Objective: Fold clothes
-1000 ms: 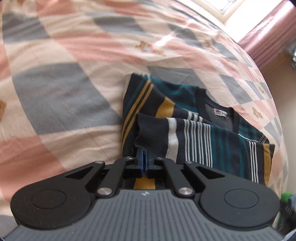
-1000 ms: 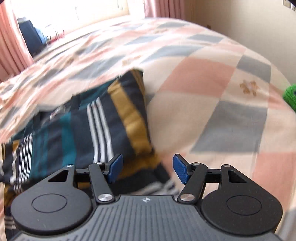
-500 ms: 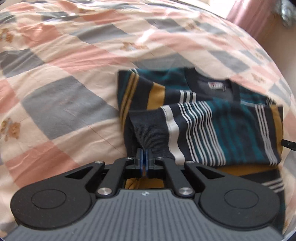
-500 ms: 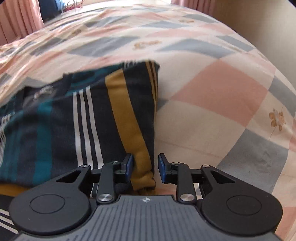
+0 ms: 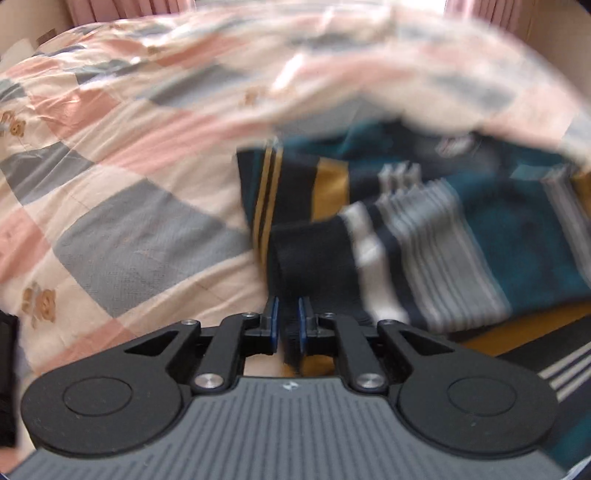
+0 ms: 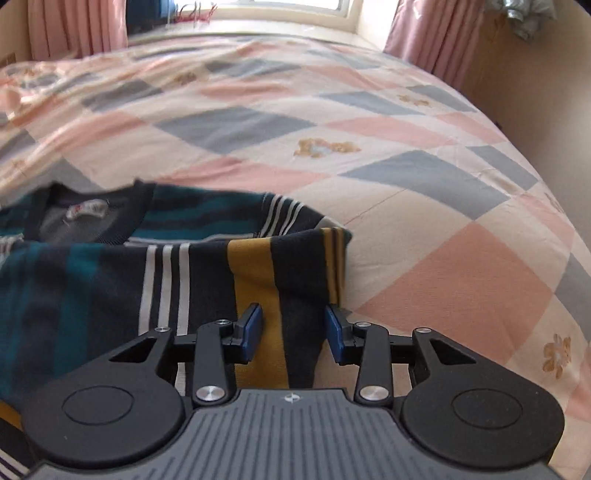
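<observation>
Checked quilt (image 6: 406,206), pink curtains (image 6: 424,33), striped sweater (image 6: 110,280)

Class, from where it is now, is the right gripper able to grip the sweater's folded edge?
Probably yes: the right gripper is opening with the sweater edge already between its fingers, nothing blocking.

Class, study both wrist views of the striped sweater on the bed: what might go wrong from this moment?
1. The left gripper jaws are opening with the dark cuff between them; the folded sleeve may slip out of place.
2. The right gripper jaws are opening around the sweater edge; the fold may sag onto the bedspread.
</observation>
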`<move>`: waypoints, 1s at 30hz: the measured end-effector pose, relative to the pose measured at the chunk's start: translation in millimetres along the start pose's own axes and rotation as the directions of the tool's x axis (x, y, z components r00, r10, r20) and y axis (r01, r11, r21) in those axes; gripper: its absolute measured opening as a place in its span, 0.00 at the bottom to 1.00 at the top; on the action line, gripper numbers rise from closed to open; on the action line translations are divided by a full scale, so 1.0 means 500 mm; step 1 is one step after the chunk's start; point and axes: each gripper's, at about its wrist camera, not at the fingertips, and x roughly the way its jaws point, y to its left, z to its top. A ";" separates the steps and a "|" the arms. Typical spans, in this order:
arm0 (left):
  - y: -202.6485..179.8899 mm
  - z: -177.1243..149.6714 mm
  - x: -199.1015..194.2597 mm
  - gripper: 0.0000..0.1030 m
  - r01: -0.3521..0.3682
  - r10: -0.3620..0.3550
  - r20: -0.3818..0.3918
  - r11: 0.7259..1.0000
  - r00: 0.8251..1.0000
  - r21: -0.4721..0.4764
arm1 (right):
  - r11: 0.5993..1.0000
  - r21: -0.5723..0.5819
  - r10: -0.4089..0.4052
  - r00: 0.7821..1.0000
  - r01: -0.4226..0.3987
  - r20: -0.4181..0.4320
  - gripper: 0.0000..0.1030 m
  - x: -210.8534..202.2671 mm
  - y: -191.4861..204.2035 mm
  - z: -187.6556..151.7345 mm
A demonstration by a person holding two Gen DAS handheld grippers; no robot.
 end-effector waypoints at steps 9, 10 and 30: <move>-0.001 -0.089 -0.048 0.10 0.008 0.002 -0.181 0.999 0.983 0.053 | 0.987 0.158 0.040 0.977 -0.006 -0.211 0.39 -0.098 -0.025 -0.193; -0.002 -0.107 -0.065 0.10 0.006 0.004 -0.209 0.999 0.978 0.047 | 0.981 0.192 0.048 0.977 -0.007 -0.208 0.39 -0.125 -0.026 -0.211; -0.154 -0.217 -0.490 0.24 -0.021 0.026 -0.155 0.999 0.988 0.034 | 0.941 0.251 0.248 0.967 -0.227 -0.055 0.53 -0.564 0.040 -0.322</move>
